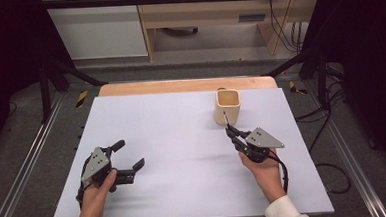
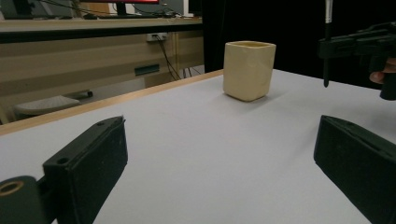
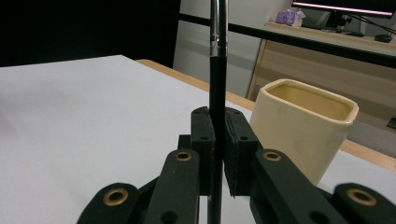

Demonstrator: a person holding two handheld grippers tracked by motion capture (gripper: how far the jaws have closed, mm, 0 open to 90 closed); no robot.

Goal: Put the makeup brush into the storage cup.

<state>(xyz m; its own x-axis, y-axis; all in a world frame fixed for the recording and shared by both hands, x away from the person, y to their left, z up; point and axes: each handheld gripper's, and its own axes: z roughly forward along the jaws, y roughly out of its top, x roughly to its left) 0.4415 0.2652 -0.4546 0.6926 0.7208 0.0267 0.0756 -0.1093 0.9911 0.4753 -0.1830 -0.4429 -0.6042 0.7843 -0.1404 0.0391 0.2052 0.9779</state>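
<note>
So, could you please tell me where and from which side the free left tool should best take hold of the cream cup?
Probably by two opposite flat walls of the cream cup, near the rim, coming straight down from above. It stands upright and open-topped with rounded-square sides and no visible handle. The left tool is open; the right tool, holding a thin black pen upright, crowds the cup's near side.

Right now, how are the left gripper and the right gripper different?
The left gripper has its fingers spread wide with nothing between them; the right gripper has its fingers shut on a thin black pen, held upright. The left gripper is far from the cream cup; the right gripper is just in front of it. Both are black, hand-held, and over the white table.
</note>
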